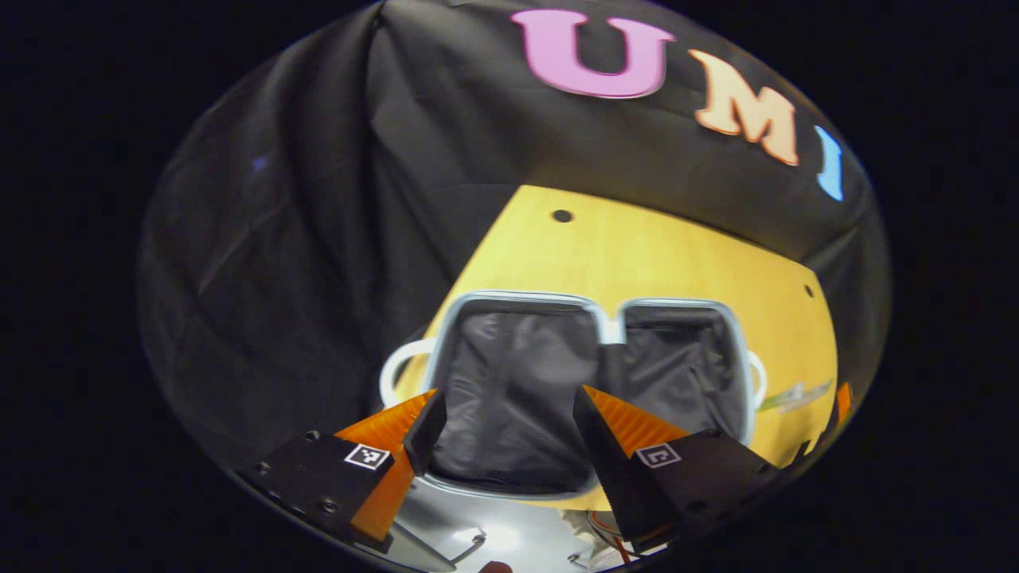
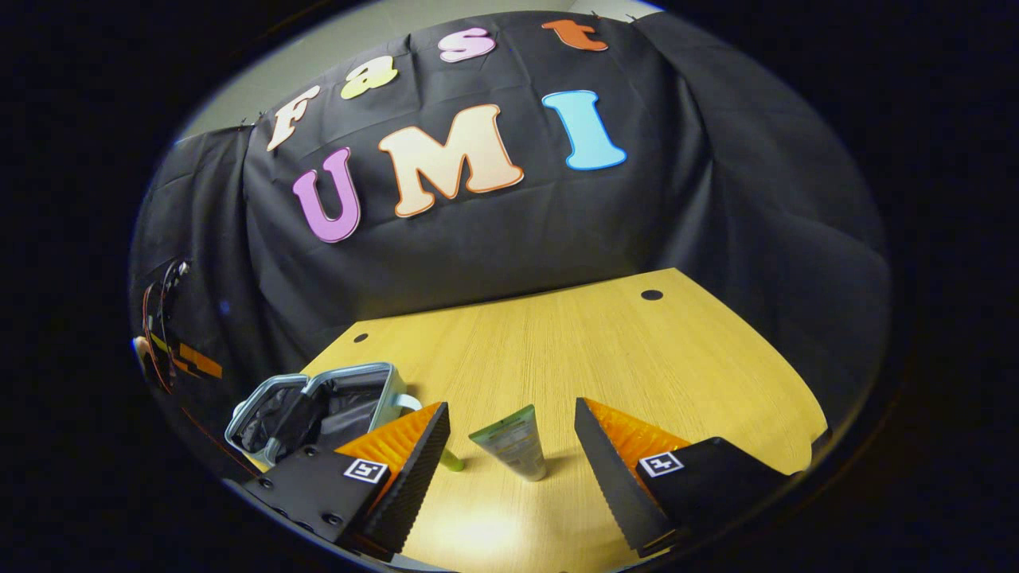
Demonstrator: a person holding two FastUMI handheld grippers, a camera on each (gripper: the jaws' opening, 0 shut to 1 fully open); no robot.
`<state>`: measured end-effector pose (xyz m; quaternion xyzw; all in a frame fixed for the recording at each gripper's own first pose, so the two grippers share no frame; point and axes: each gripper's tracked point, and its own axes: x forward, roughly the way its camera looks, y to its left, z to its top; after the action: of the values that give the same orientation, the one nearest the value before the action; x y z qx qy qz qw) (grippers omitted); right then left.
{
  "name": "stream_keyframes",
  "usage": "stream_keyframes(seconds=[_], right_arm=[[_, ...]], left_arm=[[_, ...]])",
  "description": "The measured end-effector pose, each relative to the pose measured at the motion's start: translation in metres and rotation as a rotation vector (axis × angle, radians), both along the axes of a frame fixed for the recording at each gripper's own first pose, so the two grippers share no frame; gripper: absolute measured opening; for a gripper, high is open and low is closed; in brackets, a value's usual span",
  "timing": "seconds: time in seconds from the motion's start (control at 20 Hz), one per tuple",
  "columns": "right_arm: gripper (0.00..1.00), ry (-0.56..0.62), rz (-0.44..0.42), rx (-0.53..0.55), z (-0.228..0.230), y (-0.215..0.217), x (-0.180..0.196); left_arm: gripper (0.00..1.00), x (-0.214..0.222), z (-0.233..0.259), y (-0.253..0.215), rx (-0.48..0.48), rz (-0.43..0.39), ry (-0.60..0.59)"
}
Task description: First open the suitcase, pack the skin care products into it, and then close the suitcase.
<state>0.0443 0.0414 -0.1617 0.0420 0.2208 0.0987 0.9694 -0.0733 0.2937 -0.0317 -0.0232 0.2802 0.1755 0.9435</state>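
The suitcase (image 1: 517, 382) lies open on the yellow table (image 1: 637, 247), both halves lined in grey cloth, with a pale rim and a white handle at each end. My left gripper (image 1: 508, 391) hovers open over its near half, nothing between the fingers. In the right gripper view a pale green skin care tube (image 2: 513, 446) rests on the table (image 2: 637, 358), wide crimped end away from me, cap end nearer. My right gripper (image 2: 510, 403) is open, its fingers either side of the tube and apart from it. The open suitcase (image 2: 318, 410) lies to the left.
A small green item (image 2: 452, 460) peeks out beside the right gripper's left finger, mostly hidden. A pale green object (image 1: 796, 395) lies past the suitcase's right end. The black cloth wall rises behind the table. Bare tabletop stretches ahead and to the right of the tube.
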Motion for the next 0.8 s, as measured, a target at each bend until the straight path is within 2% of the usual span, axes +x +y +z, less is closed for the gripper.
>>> stream_keyframes(seconds=[0.2,0.35,0.55,0.6,0.65,0.8], right_arm=[[0.98,0.025,0.112,-0.005,-0.008,0.001,-0.006],[0.98,0.040,0.196,-0.046,-0.021,-0.002,-0.008],[0.99,0.064,0.294,-0.069,-0.044,-0.008,-0.010],[0.94,0.065,0.317,-0.072,-0.050,-0.008,-0.010],[0.98,0.065,0.335,-0.071,-0.055,-0.008,-0.008],[0.98,0.068,0.381,-0.057,-0.073,-0.004,0.001]], left_arm=[[0.95,0.008,-0.020,-0.133,-0.005,-0.171,-0.020],[0.96,0.016,-0.039,-0.232,-0.058,-0.284,-0.066],[0.95,0.030,-0.068,-0.327,-0.085,-0.360,-0.158],[0.96,0.035,-0.080,-0.345,-0.100,-0.374,-0.168],[0.96,0.039,-0.094,-0.365,-0.111,-0.388,-0.175],[0.96,0.058,-0.125,-0.394,-0.101,-0.405,-0.229]])
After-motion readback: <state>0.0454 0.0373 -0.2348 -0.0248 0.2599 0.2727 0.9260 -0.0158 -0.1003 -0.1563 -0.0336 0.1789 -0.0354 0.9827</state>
